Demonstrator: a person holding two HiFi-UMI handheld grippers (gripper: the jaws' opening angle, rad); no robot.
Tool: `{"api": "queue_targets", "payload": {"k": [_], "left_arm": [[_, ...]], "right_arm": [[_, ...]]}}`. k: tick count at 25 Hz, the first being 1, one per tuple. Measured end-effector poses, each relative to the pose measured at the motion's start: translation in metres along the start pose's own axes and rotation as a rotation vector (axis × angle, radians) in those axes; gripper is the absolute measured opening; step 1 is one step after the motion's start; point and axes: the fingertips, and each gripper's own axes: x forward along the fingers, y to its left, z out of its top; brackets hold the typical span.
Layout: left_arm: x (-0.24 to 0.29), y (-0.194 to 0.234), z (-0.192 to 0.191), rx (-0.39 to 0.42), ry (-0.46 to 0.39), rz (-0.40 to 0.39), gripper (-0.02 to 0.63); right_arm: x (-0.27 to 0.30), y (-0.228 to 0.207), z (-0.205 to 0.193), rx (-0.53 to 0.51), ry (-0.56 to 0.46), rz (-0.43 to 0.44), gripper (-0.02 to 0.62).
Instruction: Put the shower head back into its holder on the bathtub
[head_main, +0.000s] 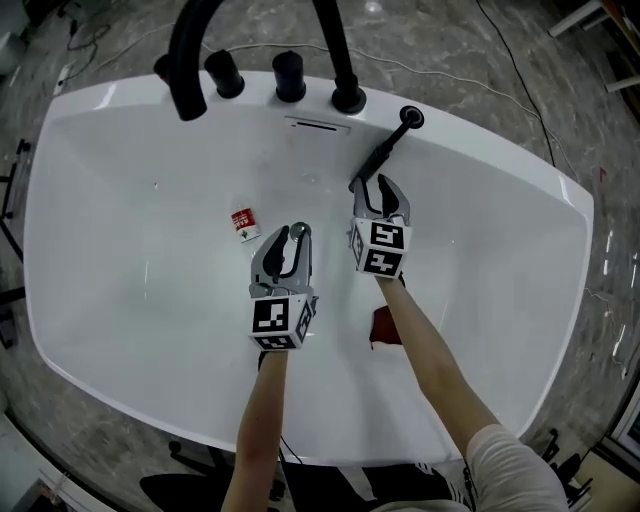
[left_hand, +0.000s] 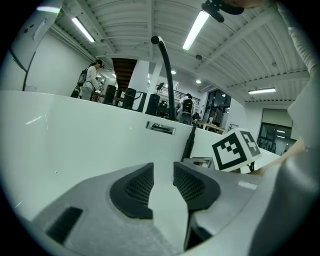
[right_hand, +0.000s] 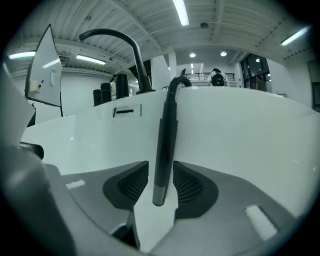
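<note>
The grasping step is judged in hand: the black shower head (head_main: 385, 150), leant on the bathtub (head_main: 120, 130) wall at upper centre below its holder (head_main: 411, 118), is straddled by the right gripper's (head_main: 380, 188) open fingers, so closing on it is called for next, while the left gripper's (head_main: 291, 236) fingers are held slightly apart, empty.

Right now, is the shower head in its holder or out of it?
Out. The shower head hangs down the bathtub wall, its end between the open jaws of the right gripper.
</note>
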Motion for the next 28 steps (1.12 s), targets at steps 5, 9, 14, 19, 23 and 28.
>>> {"api": "queue_targets", "payload": {"k": [5, 9, 14, 19, 23, 28], "left_arm": [[0.005, 0.003, -0.003, -0.012, -0.033, 0.008, 0.121], [0.003, 0.001, -0.014, 0.013, -0.019, 0.002, 0.121], [-0.009, 0.002, 0.009, 0.029, -0.029, 0.019, 0.121], [-0.038, -0.019, 0.070, 0.058, -0.053, 0.015, 0.121], [-0.055, -0.041, 0.125, 0.088, -0.080, 0.010, 0.121], [-0.054, -0.052, 0.159, 0.067, -0.088, 0.019, 0.121]], "right_arm": [[0.031, -0.003, -0.036, 0.011, 0.113, 0.012, 0.158], [0.039, -0.015, -0.050, 0.008, 0.146, -0.036, 0.133], [0.009, -0.009, -0.035, -0.001, 0.138, -0.016, 0.129], [-0.061, 0.020, -0.001, 0.239, 0.147, 0.103, 0.127], [-0.110, 0.043, 0.050, 0.455, 0.128, 0.184, 0.129], [-0.142, 0.036, 0.094, 0.627, 0.122, 0.185, 0.129]]}}
